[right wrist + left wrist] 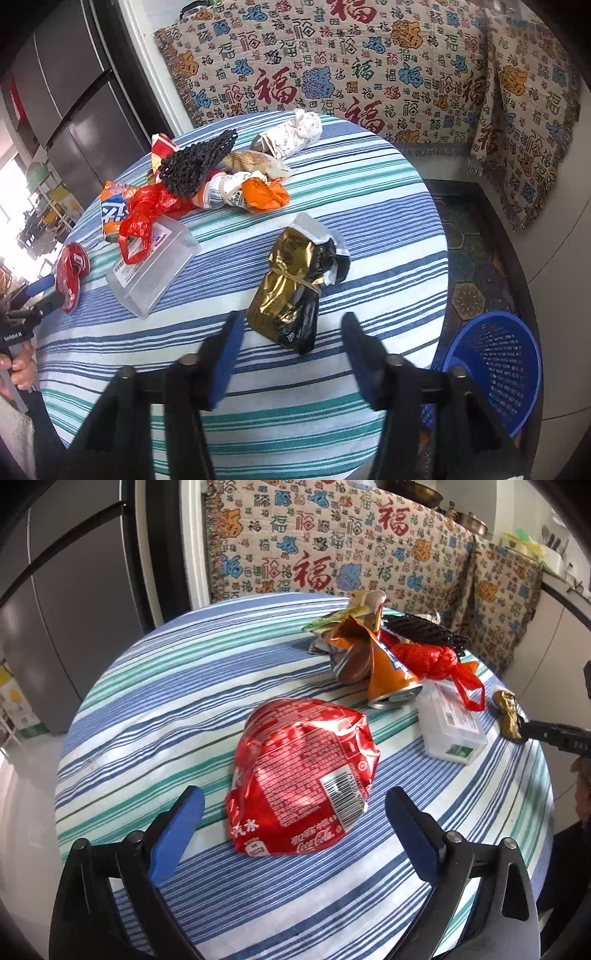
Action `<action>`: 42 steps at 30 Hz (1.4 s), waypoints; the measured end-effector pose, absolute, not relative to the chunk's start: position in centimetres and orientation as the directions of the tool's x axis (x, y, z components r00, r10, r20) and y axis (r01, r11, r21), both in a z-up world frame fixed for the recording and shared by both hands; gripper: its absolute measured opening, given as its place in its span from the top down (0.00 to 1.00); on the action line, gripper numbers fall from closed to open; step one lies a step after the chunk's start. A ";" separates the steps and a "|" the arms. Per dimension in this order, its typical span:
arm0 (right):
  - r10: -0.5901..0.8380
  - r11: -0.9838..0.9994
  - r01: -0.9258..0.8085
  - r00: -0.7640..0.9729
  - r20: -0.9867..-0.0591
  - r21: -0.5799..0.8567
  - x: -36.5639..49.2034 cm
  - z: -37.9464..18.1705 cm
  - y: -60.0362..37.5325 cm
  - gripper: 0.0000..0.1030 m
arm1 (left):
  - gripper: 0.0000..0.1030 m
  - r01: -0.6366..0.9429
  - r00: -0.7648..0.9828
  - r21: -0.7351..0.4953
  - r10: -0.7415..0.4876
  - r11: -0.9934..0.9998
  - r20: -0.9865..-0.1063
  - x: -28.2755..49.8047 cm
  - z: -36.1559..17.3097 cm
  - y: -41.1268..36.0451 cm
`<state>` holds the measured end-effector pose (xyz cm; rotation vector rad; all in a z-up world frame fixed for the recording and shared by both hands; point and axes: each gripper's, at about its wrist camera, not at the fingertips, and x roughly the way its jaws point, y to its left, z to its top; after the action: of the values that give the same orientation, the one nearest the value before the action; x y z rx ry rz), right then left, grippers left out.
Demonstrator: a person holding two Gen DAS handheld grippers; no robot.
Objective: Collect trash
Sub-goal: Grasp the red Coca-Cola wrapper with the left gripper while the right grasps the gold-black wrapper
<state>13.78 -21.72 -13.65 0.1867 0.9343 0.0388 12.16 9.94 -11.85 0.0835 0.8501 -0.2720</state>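
Two tools, each spread wide over a round striped worktop point(155, 672), neither holding anything.

Left tool point(293, 832): blue pads point(177, 834) parted to either side of a crushed red Coca-Cola can point(301, 775); can flat on the cloth, its near end lying between the fingertips, not visibly touched by either pad. Beyond it, a heap of trash: crushed orange can point(388, 672), knotted red plastic bag point(428, 657), black mesh sleeve point(424, 631), clear plastic box point(450, 723) just right of the orange can.

Right tool point(293, 338): jaws equally wide, fingers blurred. Gold-and-black foil packet point(291, 288), cinched by a rubber band, lying on the worktop straight ahead, its near end reaching into the gap between the fingertips; contact with either finger not discernible. Farther off, to the left: same clear box, red bag, mesh sleeve, plus a white crumpled paper wad point(295, 134) near the far edge. Blue mesh basket point(498, 365) on the floor, below the worktop's right rim.
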 end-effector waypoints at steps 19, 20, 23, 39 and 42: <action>0.125 0.978 0.073 0.548 -0.827 0.196 16.5 -14.6 -20.9 0.63 | 0.11 0.247 0.618 -0.045 -0.193 0.968 -0.762 12.9 -11.6 8.9; 0.120 0.981 0.063 0.553 -0.825 0.185 16.3 -14.3 -20.7 0.63 | 0.12 0.246 0.626 -0.047 -0.196 0.968 -0.755 12.7 -11.3 9.1; 0.108 0.988 0.032 0.571 -0.814 0.153 15.6 -13.4 -19.9 0.63 | 0.13 0.244 0.633 -0.072 -0.215 0.967 -0.744 12.4 -10.9 9.8; 0.067 0.998 -0.035 0.598 -0.798 0.058 13.8 -11.9 -18.3 0.63 | 0.10 0.202 0.557 -0.247 -0.319 0.948 -0.767 12.1 -11.8 13.1; 0.060 0.998 -0.045 0.602 -0.796 0.041 13.7 -11.9 -17.8 0.63 | 0.05 0.214 0.533 -0.308 -0.375 0.927 -0.758 12.0 -11.6 13.5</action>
<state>13.67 -17.84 -11.89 0.0173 0.9232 0.0611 12.04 13.54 -11.58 -0.1860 0.9464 -0.3539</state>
